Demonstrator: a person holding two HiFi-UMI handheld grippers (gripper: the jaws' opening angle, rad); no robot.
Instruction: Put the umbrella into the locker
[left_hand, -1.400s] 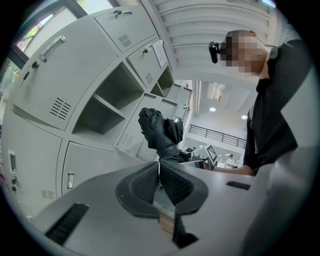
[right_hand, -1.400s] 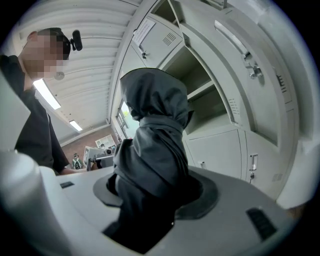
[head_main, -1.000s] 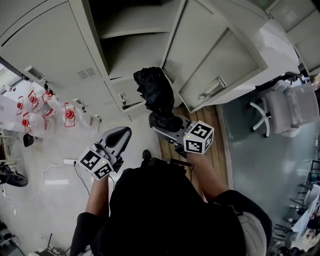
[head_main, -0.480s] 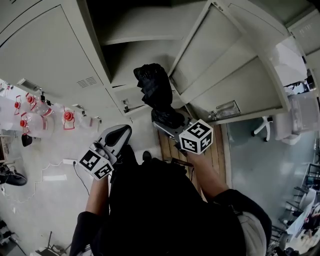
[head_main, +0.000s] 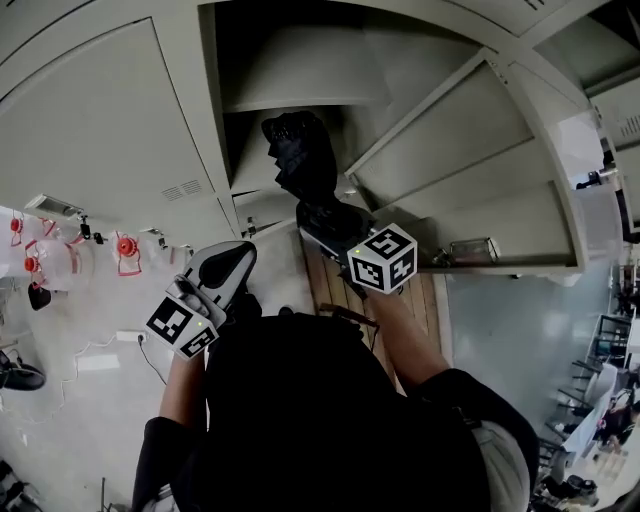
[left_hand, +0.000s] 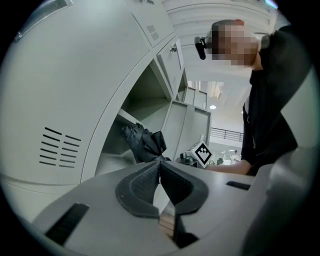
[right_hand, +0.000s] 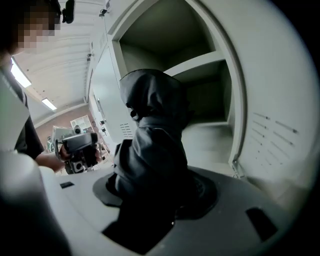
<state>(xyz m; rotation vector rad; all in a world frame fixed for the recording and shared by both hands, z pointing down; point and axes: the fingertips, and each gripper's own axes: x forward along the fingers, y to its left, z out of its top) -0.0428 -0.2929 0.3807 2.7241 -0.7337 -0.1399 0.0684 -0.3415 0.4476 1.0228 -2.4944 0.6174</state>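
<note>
Quick update: over the last second I've walked both hands in toward the locker, and the umbrella has gone from hanging out in front of the door to sitting right at the opening, 12 o'clock in the head view. My right gripper is clamped on its lower end, with the black bundle sticking up and forward out of the jaws. The top end is just under the shelf. I can't tell if it has actually crossed inside yet.

My left gripper is down at 8 o'clock, jaws together on nothing.

So I'd say the carry is about done and what's left is pushing it in and letting go. The door is swung wide toward 2 o'clock, so it shouldn't get in the way.

Room: wood strip underfoot, pale floor out at 9 o'clock with red-capped jugs and a white cable, and bluish floor at 3 o'clock.
</note>
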